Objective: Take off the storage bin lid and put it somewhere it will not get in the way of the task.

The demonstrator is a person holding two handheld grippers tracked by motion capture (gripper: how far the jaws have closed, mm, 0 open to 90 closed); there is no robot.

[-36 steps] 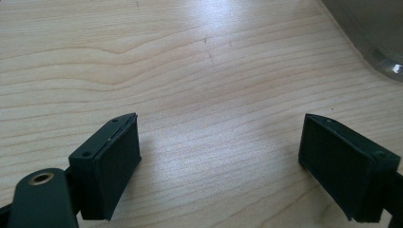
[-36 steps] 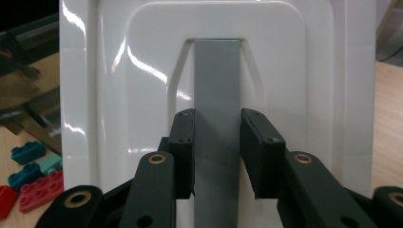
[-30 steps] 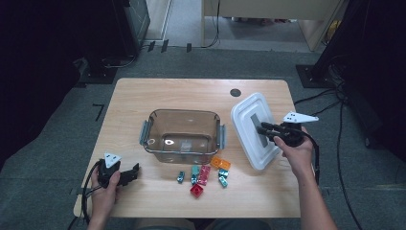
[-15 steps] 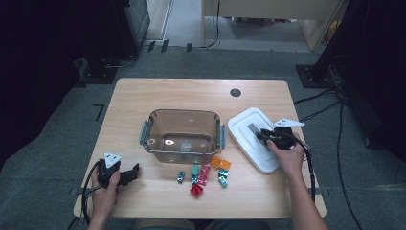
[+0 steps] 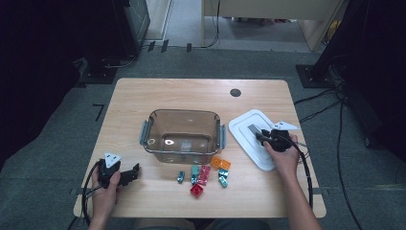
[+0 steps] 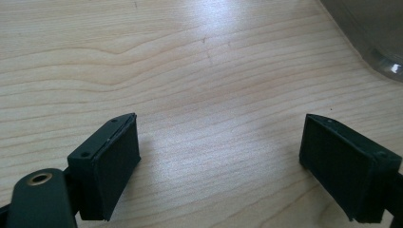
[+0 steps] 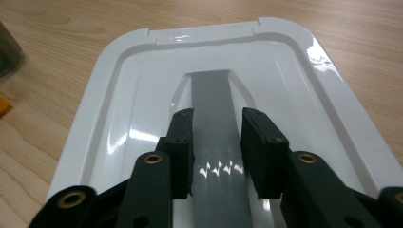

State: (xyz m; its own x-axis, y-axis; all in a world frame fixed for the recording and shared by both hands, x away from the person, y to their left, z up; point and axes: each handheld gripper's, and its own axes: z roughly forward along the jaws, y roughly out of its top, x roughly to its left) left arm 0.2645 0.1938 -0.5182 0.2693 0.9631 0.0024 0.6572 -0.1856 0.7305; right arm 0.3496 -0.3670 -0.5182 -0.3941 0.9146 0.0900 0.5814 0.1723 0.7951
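Note:
A white lid [image 5: 246, 139] lies flat on the table to the right of a clear brown container [image 5: 182, 113]. My right gripper [image 5: 262, 137] sits low over the lid [image 7: 119, 118], its jaws straddling the grey handle strip [image 7: 211, 90]. The jaws have just been opening, and the pads stand at the strip's sides without squeezing it [image 7: 216, 116]. At the table's front left, my left gripper [image 5: 130, 175] rests wide open over bare wood [image 6: 221, 142]. Several small coloured bricks [image 5: 203, 173] lie in front of the container.
The container's corner [image 6: 380, 61] shows at the upper right of the left gripper view. A dark round hole [image 5: 235, 92] sits in the table's far side. Cables trail off the right table edge [image 5: 306, 172].
The lid, held tilted up in my right gripper a second ago, has come down flat onto the table. The right hand sank with it. The left hand kept still.

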